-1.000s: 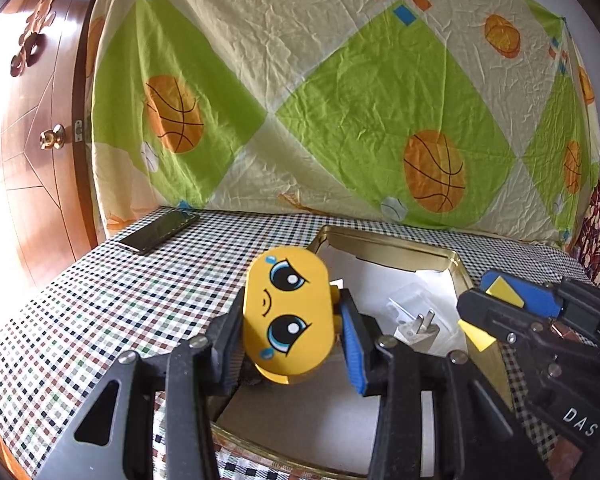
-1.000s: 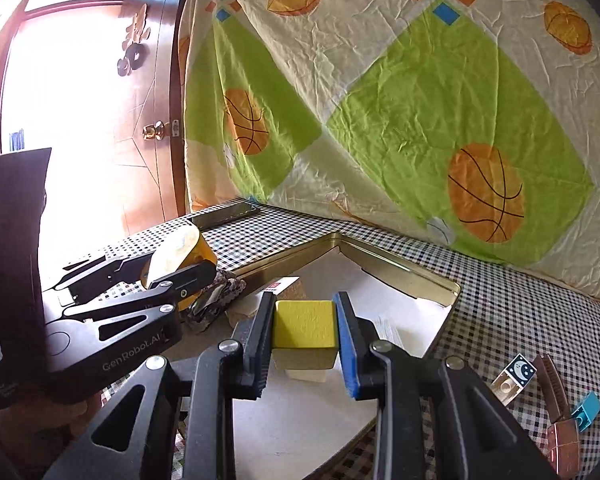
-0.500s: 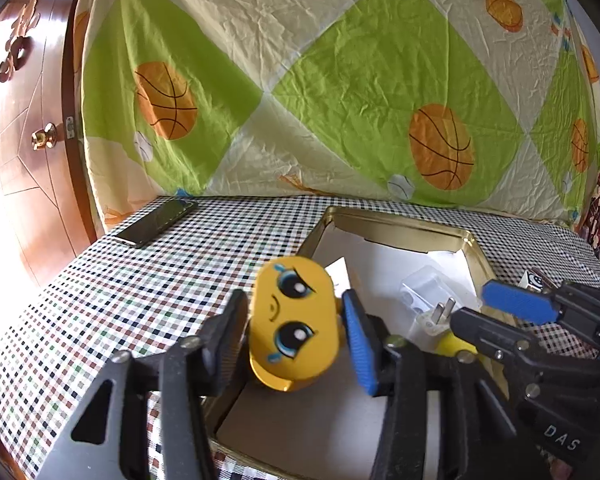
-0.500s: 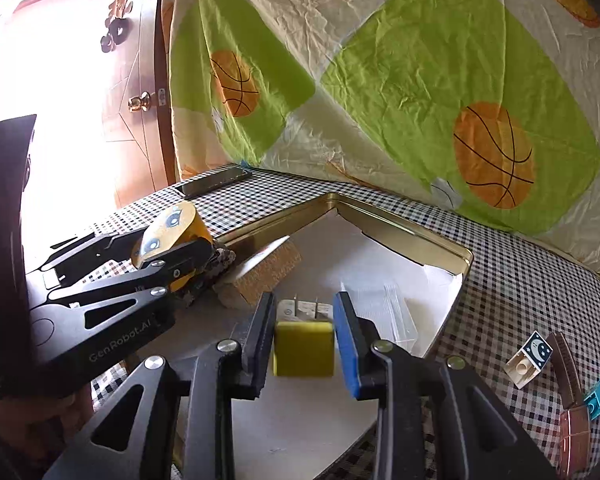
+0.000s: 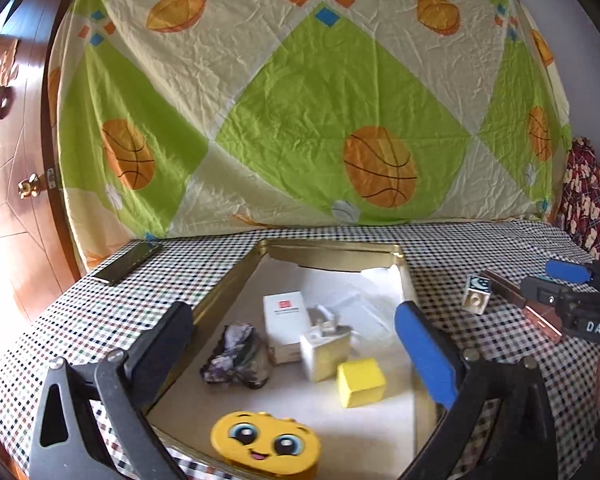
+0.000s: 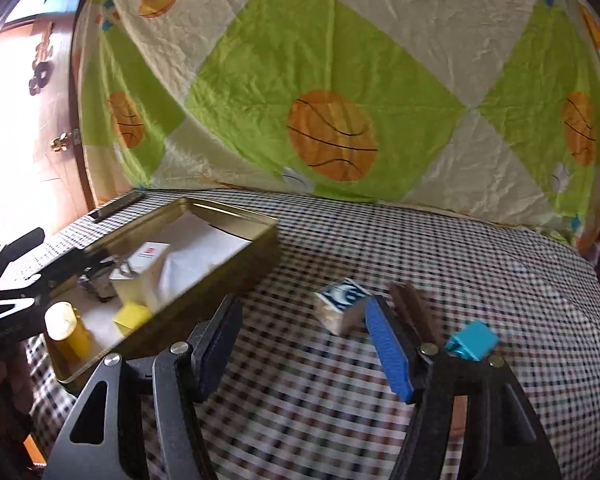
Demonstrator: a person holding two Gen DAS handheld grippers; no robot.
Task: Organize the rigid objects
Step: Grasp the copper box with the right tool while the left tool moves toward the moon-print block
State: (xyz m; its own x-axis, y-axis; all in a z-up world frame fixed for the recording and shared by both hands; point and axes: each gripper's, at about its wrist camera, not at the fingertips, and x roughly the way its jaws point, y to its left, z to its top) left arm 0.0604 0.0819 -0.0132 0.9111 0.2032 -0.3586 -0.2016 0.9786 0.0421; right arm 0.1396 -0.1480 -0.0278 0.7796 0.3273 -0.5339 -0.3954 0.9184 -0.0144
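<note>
A gold tin tray [image 5: 332, 250] sits on the checkered tablecloth. The yellow smiley-face toy [image 5: 265, 445] lies at its near edge, with a yellow cube [image 5: 361, 382], a white charger plug [image 5: 324, 350], a white box [image 5: 285, 318] and a dark rock [image 5: 238, 356] further in. My left gripper [image 5: 296, 328] is open and empty above the tray. My right gripper [image 6: 304, 332] is open and empty over the cloth, right of the tray [image 6: 236, 248]. A white block with a blue print [image 6: 342, 306], a brown bar [image 6: 412, 312] and a blue piece [image 6: 472, 344] lie near its right finger.
A dark phone [image 5: 126, 264] lies on the cloth at the back left. A wooden door [image 5: 12, 160] stands at the left. A patterned sheet [image 5: 300, 100] hangs behind the table. The table's front edge is close below both grippers.
My left gripper opened and let go of the smiley toy, which now lies in the tray. My right gripper released the yellow cube into the tray and swung right over the cloth.
</note>
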